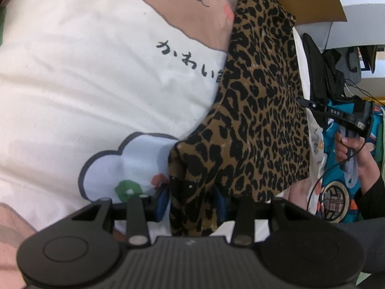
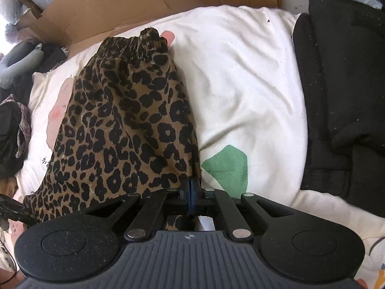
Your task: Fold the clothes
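Both tongs (image 1: 192, 198) (image 2: 191, 192) pinch leopard garment (image 2: 125, 130) (opposite corners).

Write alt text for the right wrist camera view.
The right gripper has its jaws shut on a corner of a leopard-print garment lying on a white printed bedcover. Black fabric lies at right, cardboard behind.
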{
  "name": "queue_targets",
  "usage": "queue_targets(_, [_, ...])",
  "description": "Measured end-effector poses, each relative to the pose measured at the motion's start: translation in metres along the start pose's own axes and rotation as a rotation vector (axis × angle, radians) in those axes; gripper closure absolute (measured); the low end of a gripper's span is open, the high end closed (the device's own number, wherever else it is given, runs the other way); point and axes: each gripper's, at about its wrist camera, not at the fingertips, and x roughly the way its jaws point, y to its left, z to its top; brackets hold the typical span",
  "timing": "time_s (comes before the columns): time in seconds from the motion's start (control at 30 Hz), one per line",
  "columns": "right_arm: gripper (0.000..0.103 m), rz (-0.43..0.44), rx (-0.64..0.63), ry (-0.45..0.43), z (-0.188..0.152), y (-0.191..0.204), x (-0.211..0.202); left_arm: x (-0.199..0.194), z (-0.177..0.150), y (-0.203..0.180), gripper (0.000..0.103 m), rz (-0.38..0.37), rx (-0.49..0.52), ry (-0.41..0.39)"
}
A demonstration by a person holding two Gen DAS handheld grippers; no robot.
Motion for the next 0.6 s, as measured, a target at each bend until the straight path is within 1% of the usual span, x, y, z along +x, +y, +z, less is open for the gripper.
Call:
queue_targets(0.17, [0.103,-0.008,0.043,0.001,-0.002,-0.005,0.009,0.001,0.001,0.002,0.060,-0.008,-0.002,0.003])
queue_targets(0.3, [0.103,-0.018,0.032,0.016,-0.001,-0.003,0.006,0.001,-0.002,0.003,0.059,-0.012,-0.007,-0.012])
queue_targets(0.37, [0.097,-0.041,0.022,0.013,0.000,0.000,0.002,0.001,-0.003,0.003,0.059,-0.015,-0.011,-0.016])
queue_targets(0.4, [0.092,-0.047,0.018,0.005,0.001,0.000,-0.001,0.000,-0.003,0.004,0.059,-0.016,-0.013,-0.017])
queue_targets(0.6, [0.092,-0.006,-0.036,-0.078,0.003,0.011,-0.015,0.001,-0.003,0.003,0.059,-0.016,-0.011,-0.014])
